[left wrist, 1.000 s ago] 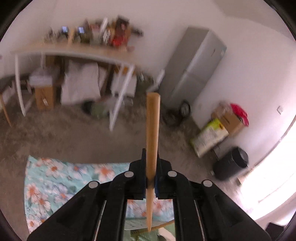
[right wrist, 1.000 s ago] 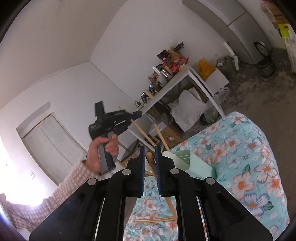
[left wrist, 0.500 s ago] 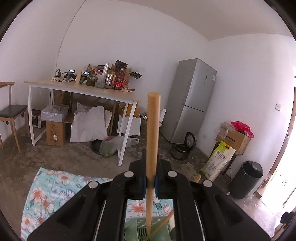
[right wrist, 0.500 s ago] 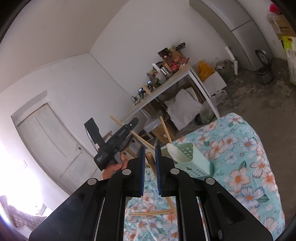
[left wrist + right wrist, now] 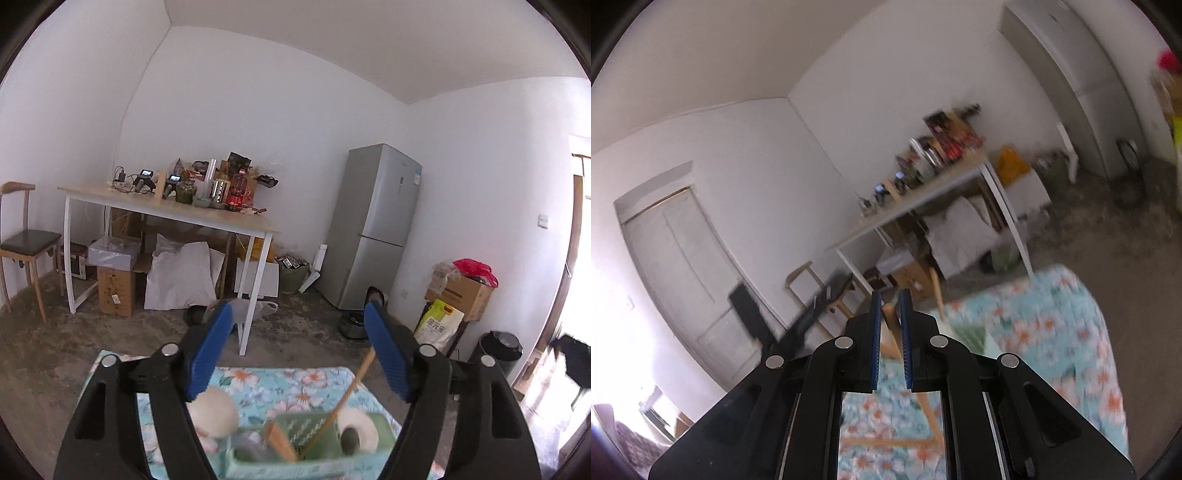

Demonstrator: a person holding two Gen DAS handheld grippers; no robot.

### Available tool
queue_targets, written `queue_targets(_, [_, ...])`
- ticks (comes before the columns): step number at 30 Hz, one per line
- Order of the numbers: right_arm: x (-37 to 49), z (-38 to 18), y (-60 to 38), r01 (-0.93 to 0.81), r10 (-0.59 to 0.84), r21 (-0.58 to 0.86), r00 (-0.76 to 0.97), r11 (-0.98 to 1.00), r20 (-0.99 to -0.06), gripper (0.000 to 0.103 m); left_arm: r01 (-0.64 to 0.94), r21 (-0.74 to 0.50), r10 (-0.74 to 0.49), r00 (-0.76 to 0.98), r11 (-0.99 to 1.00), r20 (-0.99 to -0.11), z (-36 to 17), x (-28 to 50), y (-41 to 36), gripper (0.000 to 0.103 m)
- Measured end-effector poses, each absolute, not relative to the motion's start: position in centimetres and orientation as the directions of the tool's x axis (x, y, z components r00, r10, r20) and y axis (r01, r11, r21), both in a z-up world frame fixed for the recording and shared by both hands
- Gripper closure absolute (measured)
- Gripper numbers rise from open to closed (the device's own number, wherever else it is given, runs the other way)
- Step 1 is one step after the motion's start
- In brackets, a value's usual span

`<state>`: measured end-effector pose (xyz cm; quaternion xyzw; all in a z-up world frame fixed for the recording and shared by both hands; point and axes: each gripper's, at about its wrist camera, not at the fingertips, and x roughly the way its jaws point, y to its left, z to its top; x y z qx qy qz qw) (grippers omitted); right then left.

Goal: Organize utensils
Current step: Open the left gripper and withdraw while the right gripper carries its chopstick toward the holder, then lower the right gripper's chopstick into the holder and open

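Gaping wide and empty, the left tongs point(image 5: 299, 354) have just opened above the green holder point(image 5: 314, 443); the right tongs point(image 5: 890, 343) look nearly closed, anything gripped lost in blur.

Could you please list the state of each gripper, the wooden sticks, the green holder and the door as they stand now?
left gripper: open, jaws just spread, nothing between the pads.
right gripper: jaws nearly shut, a wooden stick in the gap.
thin wooden stick: leaning in the green holder.
green holder: upright on the floral cloth.
loose stick: flat on the cloth.
door: closed.
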<state>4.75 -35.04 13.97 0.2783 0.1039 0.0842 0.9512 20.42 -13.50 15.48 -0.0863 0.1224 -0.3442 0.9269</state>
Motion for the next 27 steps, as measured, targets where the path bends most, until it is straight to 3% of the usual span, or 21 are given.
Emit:
queue_targets(5, [8.8,17.5,-34.5,-0.166,0.242,0.478,0.965,0.863,-0.101,0.094,0.621,-0.256,-0.671,0.709,0.740,-0.219,13.3,17.3,-8.5,0.022])
queue_targets(7, [10.4,18.2,-34.1,-0.189,0.257,0.460,0.962,0.867,-0.091,0.095,0.593,-0.275,-0.653,0.704,0.757,-0.280,11.4,16.1,-6.2,0.022])
queue_targets(18, [18.6,19.2,-32.0,-0.183,0.222,0.337,0.972,0.923,-0.081,0.096,0.421,-0.194,-0.458,0.728,0.886,-0.510,2.2,9.9,0.1,0.017])
queue_targets(27, [19.7,16.3,-31.9,-0.141,0.198,0.331,0.970,0.933,-0.143,0.096,0.415,-0.184,-0.444,0.710,0.891,-0.547,-0.2,9.1,0.0,0.015])
